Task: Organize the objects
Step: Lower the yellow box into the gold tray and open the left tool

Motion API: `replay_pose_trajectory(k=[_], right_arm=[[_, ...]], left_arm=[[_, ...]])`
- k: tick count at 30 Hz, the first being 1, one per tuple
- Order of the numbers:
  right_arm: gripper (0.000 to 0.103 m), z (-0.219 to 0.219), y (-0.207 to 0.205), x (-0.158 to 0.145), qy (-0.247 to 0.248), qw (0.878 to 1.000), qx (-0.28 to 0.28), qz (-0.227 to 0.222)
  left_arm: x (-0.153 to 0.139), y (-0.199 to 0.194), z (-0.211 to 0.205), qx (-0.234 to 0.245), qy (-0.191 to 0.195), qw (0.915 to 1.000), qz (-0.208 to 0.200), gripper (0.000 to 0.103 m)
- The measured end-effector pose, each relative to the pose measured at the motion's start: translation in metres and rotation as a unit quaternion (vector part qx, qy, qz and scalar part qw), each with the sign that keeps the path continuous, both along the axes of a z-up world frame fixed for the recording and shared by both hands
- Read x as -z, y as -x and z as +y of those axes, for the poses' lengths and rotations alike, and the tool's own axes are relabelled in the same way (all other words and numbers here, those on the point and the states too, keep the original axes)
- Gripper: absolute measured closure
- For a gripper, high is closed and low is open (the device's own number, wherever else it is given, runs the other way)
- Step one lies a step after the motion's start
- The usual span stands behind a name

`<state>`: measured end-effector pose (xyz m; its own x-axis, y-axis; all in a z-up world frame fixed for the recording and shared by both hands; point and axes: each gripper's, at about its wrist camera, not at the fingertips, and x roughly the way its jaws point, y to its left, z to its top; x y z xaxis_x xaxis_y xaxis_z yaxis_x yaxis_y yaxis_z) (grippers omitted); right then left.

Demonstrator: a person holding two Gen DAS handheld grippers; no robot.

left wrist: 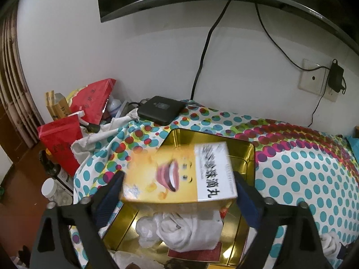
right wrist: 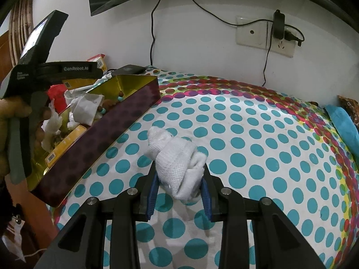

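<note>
Matte black plastic left gripper [left wrist: 179, 192] and right gripper [right wrist: 179, 190] are seen, fitted with blue finger pads [right wrist: 151, 198] and silver round screws [right wrist: 225, 191]; white "GenRobot.AI" lettering [right wrist: 76, 68] is printed.

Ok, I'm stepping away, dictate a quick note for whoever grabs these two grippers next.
Left gripper: shut on the yellow medicine box, held over the open gold tin.
Right gripper: shut on a rolled white cloth, over the dotted tablecloth beside the tin.
Done: another white cloth and small items already lie in the tin.
Left: lower the box in and release, then probably the cloth too.
</note>
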<state>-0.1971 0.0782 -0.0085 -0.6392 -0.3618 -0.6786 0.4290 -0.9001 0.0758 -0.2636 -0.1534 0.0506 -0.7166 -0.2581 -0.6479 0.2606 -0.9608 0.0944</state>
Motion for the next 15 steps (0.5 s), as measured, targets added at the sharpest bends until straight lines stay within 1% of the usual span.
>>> replay_pose_trajectory(k=[5, 8, 15], right_arm=[[0.072, -0.007, 0.002, -0.002, -0.001, 1.000, -0.006, 0.000], [0.071, -0.012, 0.004, -0.004, 0.000, 1.000, -0.006, -0.003], [0.071, -0.031, 0.014, -0.013, -0.001, 1.000, -0.014, 0.003]], left_arm=[[-0.002, -0.007, 0.006, 0.015, 0.006, 0.9998, 0.014, 0.001], [-0.003, -0.012, 0.004, 0.019, 0.001, 0.9997, 0.017, 0.000], [-0.008, -0.044, -0.008, 0.008, -0.009, 0.9995, 0.028, 0.000]])
